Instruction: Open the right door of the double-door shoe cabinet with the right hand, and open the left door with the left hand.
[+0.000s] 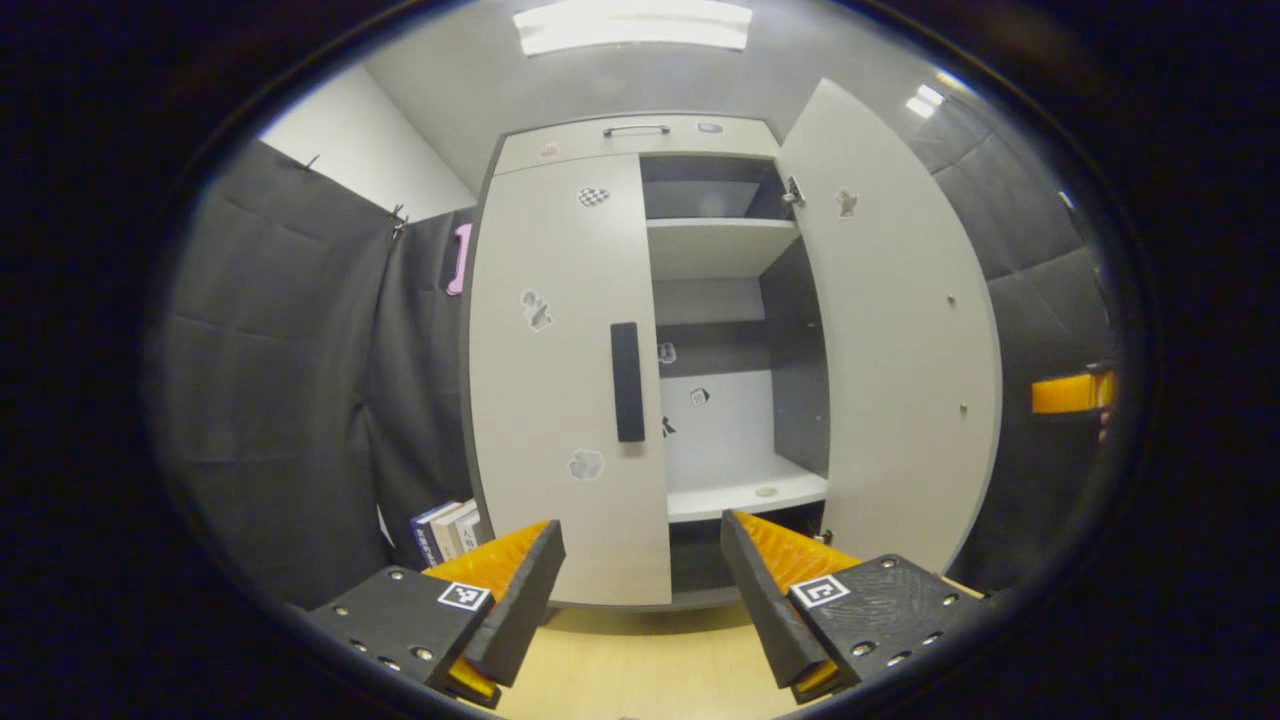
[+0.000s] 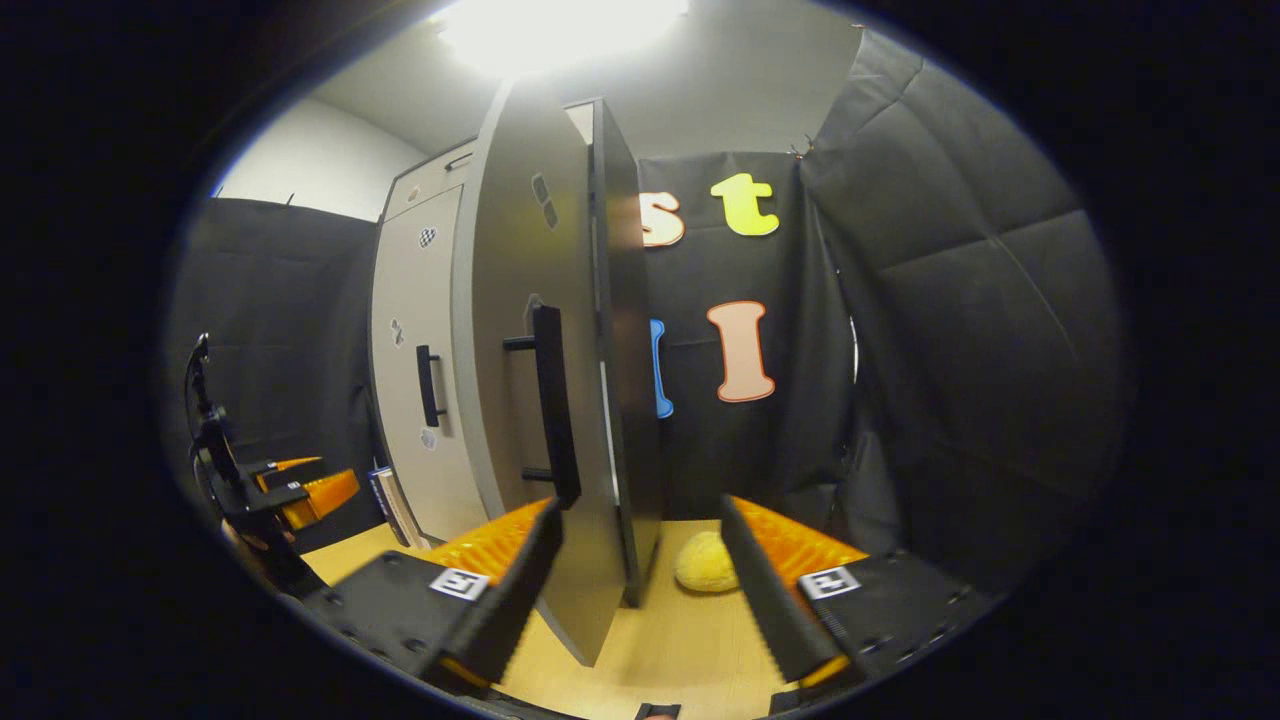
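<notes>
The shoe cabinet (image 1: 640, 135) stands straight ahead in the left gripper view. Its left door (image 1: 560, 380) is closed, with a black vertical handle (image 1: 627, 382) at its inner edge. My left gripper (image 1: 640, 590) is open, a short way in front of that door and below the handle. The right door (image 1: 890, 330) is swung wide, showing pale shelves (image 1: 745, 490). In the right gripper view this door (image 2: 520, 330) stands nearly edge-on, its handle (image 2: 555, 405) facing left. My right gripper (image 2: 640, 590) is open, with the door's lower corner showing between its fingers, not pressed.
Books (image 1: 450, 530) lean on the floor at the cabinet's left side. A yellow soft object (image 2: 705, 563) lies on the wooden floor behind the open door. Black padded cloth walls close in on both sides. The left gripper (image 2: 300, 495) appears far left in the right gripper view.
</notes>
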{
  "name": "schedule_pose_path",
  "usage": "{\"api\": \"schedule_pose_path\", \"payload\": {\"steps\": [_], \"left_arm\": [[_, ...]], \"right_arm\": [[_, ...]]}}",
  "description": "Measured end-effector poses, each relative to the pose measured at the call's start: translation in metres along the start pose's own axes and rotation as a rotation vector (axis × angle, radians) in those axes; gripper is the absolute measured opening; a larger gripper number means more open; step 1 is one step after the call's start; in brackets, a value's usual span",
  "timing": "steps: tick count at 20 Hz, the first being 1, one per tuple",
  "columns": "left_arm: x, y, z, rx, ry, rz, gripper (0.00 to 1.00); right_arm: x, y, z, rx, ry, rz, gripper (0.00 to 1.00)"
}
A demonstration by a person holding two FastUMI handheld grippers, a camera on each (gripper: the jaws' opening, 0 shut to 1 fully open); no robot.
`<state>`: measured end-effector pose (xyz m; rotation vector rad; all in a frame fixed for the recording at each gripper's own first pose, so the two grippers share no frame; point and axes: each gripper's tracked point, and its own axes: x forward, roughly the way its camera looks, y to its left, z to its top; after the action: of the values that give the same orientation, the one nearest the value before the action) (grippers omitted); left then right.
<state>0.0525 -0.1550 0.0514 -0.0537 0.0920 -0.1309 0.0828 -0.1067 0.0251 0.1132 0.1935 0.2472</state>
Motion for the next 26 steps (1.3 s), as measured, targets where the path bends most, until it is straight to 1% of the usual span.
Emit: {"api": "schedule_pose_path", "payload": {"steps": [1, 2, 3, 5, 6, 7, 9, 10, 13, 16, 19, 22, 26], "left_arm": [[0.008, 0.002, 0.008, 0.004, -0.005, 0.001, 0.94], [0.017, 0.005, 0.016, 0.007, -0.014, 0.001, 0.94], [0.026, 0.007, 0.026, 0.008, -0.029, 0.000, 0.93], [0.044, 0.012, 0.044, 0.007, -0.058, -0.013, 0.94], [0.054, 0.014, 0.052, 0.006, -0.067, -0.017, 0.94], [0.062, 0.016, 0.060, 0.001, -0.073, -0.021, 0.94], [0.082, 0.021, 0.073, -0.014, -0.095, -0.033, 0.94], [0.093, 0.023, 0.078, -0.019, -0.105, -0.037, 0.94], [0.121, 0.032, 0.089, -0.026, -0.119, -0.040, 0.93], [0.149, 0.031, 0.087, -0.041, -0.101, -0.064, 0.94], [0.180, 0.026, 0.078, -0.040, -0.075, -0.086, 0.94], [0.198, 0.027, 0.071, -0.051, -0.058, -0.091, 0.93], [0.217, 0.027, 0.064, -0.067, -0.031, -0.099, 0.94]], "right_arm": [[-0.002, -0.011, -0.002, -0.006, -0.003, -0.038, 0.96], [-0.005, -0.019, -0.007, -0.008, -0.002, -0.069, 0.92], [-0.007, -0.024, -0.010, -0.003, 0.001, -0.092, 0.92], [-0.011, -0.031, -0.016, 0.017, 0.003, -0.138, 0.92], [-0.013, -0.035, -0.018, 0.028, 0.003, -0.166, 0.96], [-0.014, -0.038, -0.018, 0.039, 0.001, -0.190, 0.92], [-0.018, -0.039, -0.020, 0.049, -0.003, -0.228, 0.92], [-0.020, -0.041, -0.020, 0.048, -0.002, -0.251, 0.98], [-0.024, -0.041, -0.018, 0.036, -0.002, -0.298, 0.98], [-0.028, -0.042, -0.018, 0.017, 0.001, -0.336, 0.97], [-0.030, -0.044, -0.020, 0.029, 0.004, -0.368, 0.97], [-0.029, -0.043, -0.022, 0.060, 0.003, -0.383, 0.98], [-0.029, -0.047, -0.029, 0.065, 0.020, -0.405, 0.97]]}}
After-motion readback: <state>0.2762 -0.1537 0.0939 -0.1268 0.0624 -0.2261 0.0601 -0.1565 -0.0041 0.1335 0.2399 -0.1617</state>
